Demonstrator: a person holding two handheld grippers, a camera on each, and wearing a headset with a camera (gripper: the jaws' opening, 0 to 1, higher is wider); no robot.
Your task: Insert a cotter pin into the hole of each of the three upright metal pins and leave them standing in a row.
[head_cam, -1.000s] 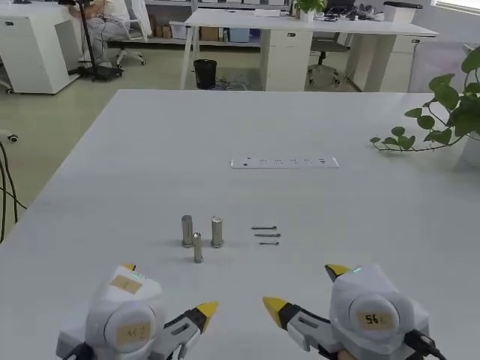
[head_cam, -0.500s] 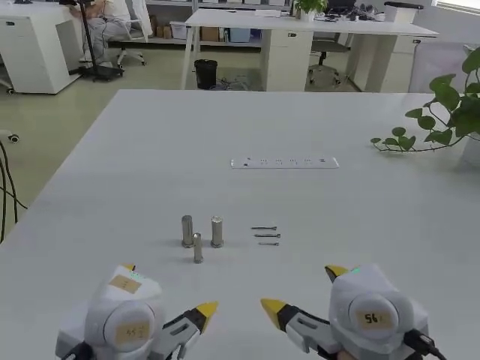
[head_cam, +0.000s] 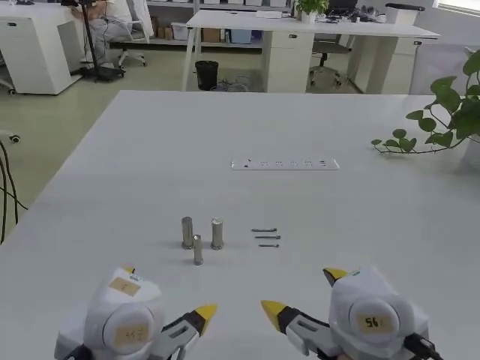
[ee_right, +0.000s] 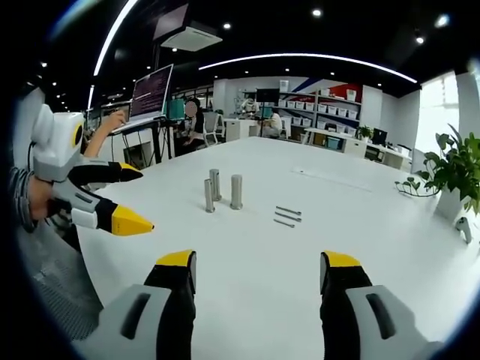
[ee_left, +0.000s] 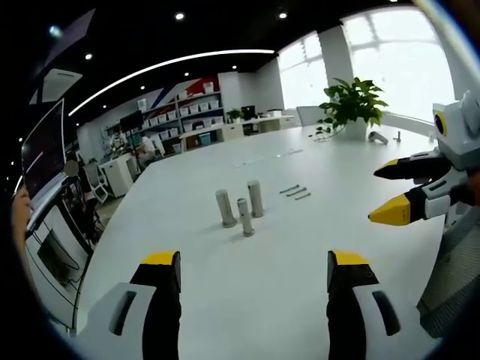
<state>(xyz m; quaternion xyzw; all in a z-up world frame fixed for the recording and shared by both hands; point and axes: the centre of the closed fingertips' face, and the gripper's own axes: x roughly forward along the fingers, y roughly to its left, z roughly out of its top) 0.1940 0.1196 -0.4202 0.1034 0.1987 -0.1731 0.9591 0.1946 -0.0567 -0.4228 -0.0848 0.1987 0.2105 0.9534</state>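
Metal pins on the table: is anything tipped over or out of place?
Nothing is tipped or damaged. The three pins stand upright, though clustered in a triangle, with the front pin off the line. Three cotter pins lie parallel nearby.

Passing freely over bare table (head_cam: 240, 281) on the near side; squeezing between three closely bunched upright pins (head_cam: 198, 238); skirting cotter pins (head_cam: 265, 236) lying just right of them, and power strip (head_cam: 285, 163) well beyond.

An open-plan office was indicated: a large white desk (head_cam: 300, 127) was flanked by further white desks (head_cam: 300, 22), a swivel chair (head_cam: 328, 49) and a waste bin (head_cam: 205, 73). A monitor (ee_right: 152, 91) was mounted on a stand, shelves (ee_left: 180, 120) were lined with boxes, and a potted plant (head_cam: 448, 96) was placed nearby.
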